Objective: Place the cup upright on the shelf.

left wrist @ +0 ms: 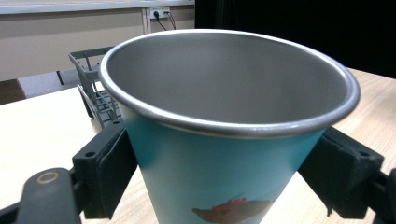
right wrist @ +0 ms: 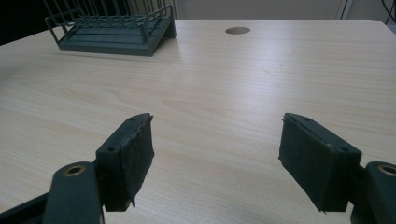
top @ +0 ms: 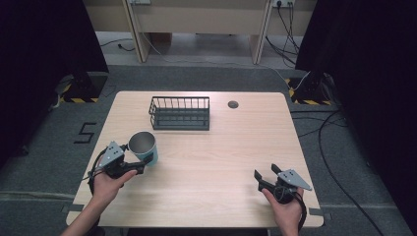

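From the high view, the left gripper (top: pixel 139 165) sits at the near left of the desk (top: pixel 216 162) with a teal cup (top: pixel 143 147) between its jaws; the cup stands upright, mouth up, and the wire rack (top: pixel 179 113) is well behind it toward the far edge. The right gripper (top: pixel 266 176) rests at the near right, well apart from both.

In the left gripper view, the cup (left wrist: pixel 219 154) fills the space between the jaws, which press on its teal wall just below the steel rim. The grip looks firm, and the tapered wall widens upward. I judge the hold should stay high and level, so the cup cannot slide down through the pads; lift straight up before carrying it toward the rack (left wrist: pixel 95 88), and keep it upright.

In the right gripper view, the jaws stand wide apart over bare desk (right wrist: pixel 261 84), holding nothing, with the rack (right wrist: pixel 112 28) far off. That hand is best kept idle and out of the path.
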The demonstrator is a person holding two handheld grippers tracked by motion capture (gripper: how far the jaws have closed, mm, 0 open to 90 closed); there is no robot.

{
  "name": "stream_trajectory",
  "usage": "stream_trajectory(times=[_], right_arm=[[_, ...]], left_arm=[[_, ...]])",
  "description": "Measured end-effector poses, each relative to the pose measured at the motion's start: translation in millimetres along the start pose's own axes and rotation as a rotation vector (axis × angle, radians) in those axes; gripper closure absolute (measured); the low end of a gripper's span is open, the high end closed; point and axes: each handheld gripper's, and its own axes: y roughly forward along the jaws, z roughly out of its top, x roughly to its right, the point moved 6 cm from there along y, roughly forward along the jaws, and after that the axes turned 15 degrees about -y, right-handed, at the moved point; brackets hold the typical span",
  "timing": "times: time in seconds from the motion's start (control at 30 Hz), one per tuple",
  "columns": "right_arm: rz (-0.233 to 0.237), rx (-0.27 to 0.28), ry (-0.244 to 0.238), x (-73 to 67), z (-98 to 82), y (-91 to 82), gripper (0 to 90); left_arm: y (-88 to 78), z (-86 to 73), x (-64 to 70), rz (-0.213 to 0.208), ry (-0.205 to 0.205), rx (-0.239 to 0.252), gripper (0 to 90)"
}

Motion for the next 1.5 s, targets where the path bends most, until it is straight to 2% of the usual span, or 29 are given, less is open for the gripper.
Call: stream_trajectory(times=[0.53,1.17,1.5], right_arm=[[0.003,-0.002,0.005,0.1,-0.2,0.0,27.1],[0.008,-0.002,0.006,0.2,-0.2,0.1,27.3],[0.009,-0.004,0.004,0.2,-0.3,0.4,27.6]], left_arm=[[11.0,19.7,-0.4,-0.01,0.003,0.027,16.0],[27.1,40.0,6.0,-0.027,0.022,0.045,16.0],[35.8,47.7,3.9,-0.024,0.014,0.051,16.0]])
